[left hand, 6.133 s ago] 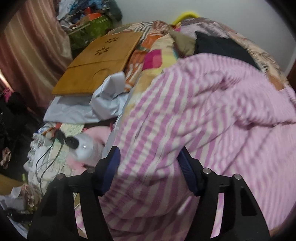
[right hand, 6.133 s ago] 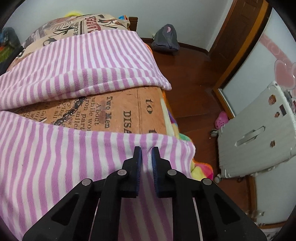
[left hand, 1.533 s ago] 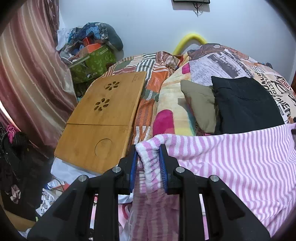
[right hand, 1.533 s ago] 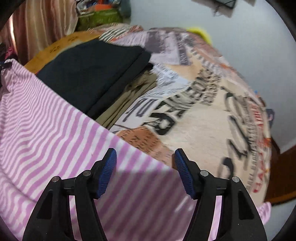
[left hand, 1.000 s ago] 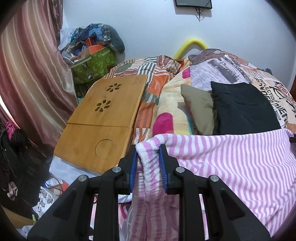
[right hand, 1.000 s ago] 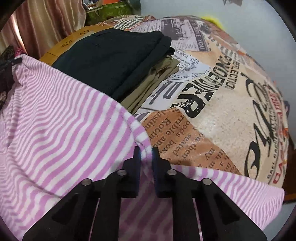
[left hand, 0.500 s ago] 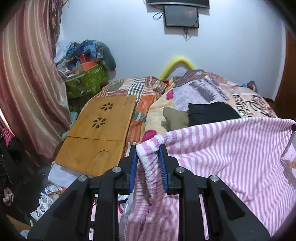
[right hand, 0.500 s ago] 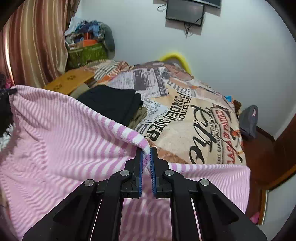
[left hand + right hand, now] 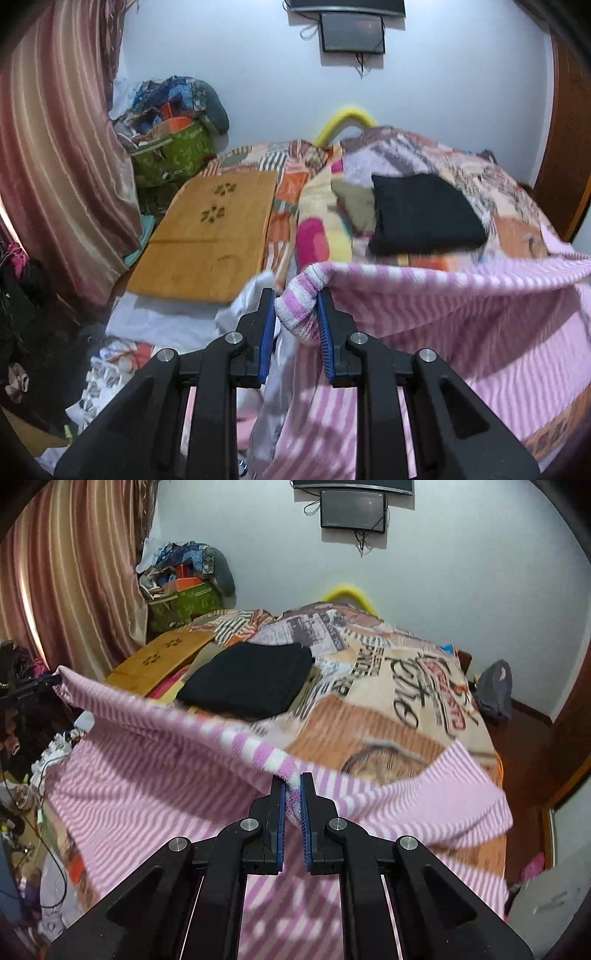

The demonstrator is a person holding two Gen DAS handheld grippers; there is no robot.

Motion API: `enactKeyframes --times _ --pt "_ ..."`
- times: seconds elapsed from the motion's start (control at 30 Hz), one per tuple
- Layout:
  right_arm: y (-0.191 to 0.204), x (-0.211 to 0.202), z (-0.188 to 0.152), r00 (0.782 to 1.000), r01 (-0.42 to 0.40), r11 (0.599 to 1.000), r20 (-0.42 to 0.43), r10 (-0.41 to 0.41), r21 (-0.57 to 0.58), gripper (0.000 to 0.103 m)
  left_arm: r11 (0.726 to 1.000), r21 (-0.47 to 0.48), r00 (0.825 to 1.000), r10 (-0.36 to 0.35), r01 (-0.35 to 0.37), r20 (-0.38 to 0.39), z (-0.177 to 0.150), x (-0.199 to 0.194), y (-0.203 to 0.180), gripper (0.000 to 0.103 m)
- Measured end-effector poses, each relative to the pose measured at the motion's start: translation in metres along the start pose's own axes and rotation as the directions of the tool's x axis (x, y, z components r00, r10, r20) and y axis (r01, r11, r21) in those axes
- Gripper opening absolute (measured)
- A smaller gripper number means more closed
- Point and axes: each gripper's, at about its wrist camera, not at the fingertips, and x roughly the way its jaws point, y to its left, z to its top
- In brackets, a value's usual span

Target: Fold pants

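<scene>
The pink and white striped fleece pants (image 9: pixel 461 325) hang in the air over the bed, stretched between both grippers. My left gripper (image 9: pixel 295 301) is shut on a bunched corner of their upper edge. My right gripper (image 9: pixel 291 779) is shut on the same edge further along, where the cloth (image 9: pixel 155 782) sags down below the fingers. In the right wrist view the left gripper (image 9: pixel 44 683) shows at the far left, holding the other end. One leg end (image 9: pixel 465 786) droops to the right.
A folded black garment (image 9: pixel 421 218) and an olive one (image 9: pixel 351 203) lie on the newspaper-print bedspread (image 9: pixel 406 686). A wooden lap desk (image 9: pixel 207 236) rests at the bed's left side, with clutter and a curtain (image 9: pixel 55 166) beyond. A dark bag (image 9: pixel 495 690) sits on the floor at right.
Both grippers have lifted the pants' edge off the bed and pulled back, so more of the room shows. The right gripper, open a moment earlier, closed on the edge and rolled level.
</scene>
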Motion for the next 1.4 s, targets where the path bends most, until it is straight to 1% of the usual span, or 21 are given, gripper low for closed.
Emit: enactKeyframes --times 0.17,0.3,0.43,0.57,0.6,0.7,0.8,0.83,1.0,1.13,1.17,1.23,1.3,1.4 --pt "0.015 -0.014 -0.032 1.000 -0.018 0.999 -0.018 0.019 0.042 0.007 1.000 -0.014 1.000 -0.012 0.012 0.001 -0.040 -0.012 0.004 0.021" --pt "0.027 -0.024 -0.045 0.999 -0.031 0.998 -0.026 0.032 0.050 0.007 0.998 -0.057 1.000 0.014 -0.014 0.000 -0.068 -0.018 0.017 0.021" --pt "0.036 -0.027 -0.054 0.998 -0.054 0.995 -0.029 0.057 0.079 0.007 0.995 -0.095 0.999 0.006 -0.011 -0.053 -0.096 -0.012 0.025 0.021" --pt "0.041 -0.020 -0.070 0.996 -0.068 0.993 -0.053 0.073 0.092 0.007 0.995 -0.099 0.995 -0.005 -0.005 -0.098 -0.118 -0.010 0.026 0.021" --pt "0.042 -0.019 -0.074 0.995 -0.067 0.994 -0.062 0.073 0.091 0.007 0.996 -0.092 0.993 -0.005 -0.006 -0.116 -0.125 -0.009 0.024 0.021" --pt "0.040 -0.009 -0.086 0.991 -0.072 0.992 -0.102 0.083 0.108 0.007 0.997 -0.062 0.983 0.032 -0.044 -0.179 -0.139 -0.003 0.020 0.021" --pt "0.040 -0.004 -0.097 0.987 -0.080 0.989 -0.128 0.096 0.126 0.008 0.995 -0.082 0.974 0.038 -0.058 -0.222 -0.150 -0.002 0.025 0.021" --pt "0.039 -0.002 -0.101 0.985 -0.083 0.988 -0.138 0.101 0.127 0.011 0.994 -0.097 0.973 0.036 -0.059 -0.228 -0.152 -0.004 0.028 0.021" --pt "0.041 -0.007 -0.106 0.983 -0.090 0.989 -0.147 0.107 0.117 0.013 0.988 -0.136 0.974 0.045 -0.077 -0.220 -0.144 -0.021 0.036 0.021" --pt "0.038 -0.015 -0.109 0.982 -0.091 0.988 -0.155 0.110 0.122 0.019 0.984 -0.162 0.982 0.039 -0.069 -0.183 -0.119 -0.040 0.030 0.021" --pt "0.035 -0.019 -0.109 0.983 -0.079 0.988 -0.152 0.099 0.131 0.025 0.984 -0.166 0.984 0.035 -0.064 -0.175 -0.109 -0.045 0.026 0.022" --pt "0.028 -0.026 -0.107 0.986 -0.060 0.988 -0.144 0.081 0.145 0.036 0.986 -0.154 0.986 0.031 -0.057 -0.165 -0.092 -0.049 0.012 0.031" --pt "0.021 -0.034 -0.105 0.991 -0.050 0.987 -0.115 0.068 0.152 0.038 0.989 -0.138 0.988 0.033 -0.054 -0.152 -0.078 -0.051 -0.002 0.036" --pt "0.004 -0.051 -0.098 0.997 -0.022 0.986 -0.072 0.034 0.164 0.038 0.993 -0.114 0.991 -0.007 -0.008 -0.131 -0.052 -0.051 -0.035 0.037"
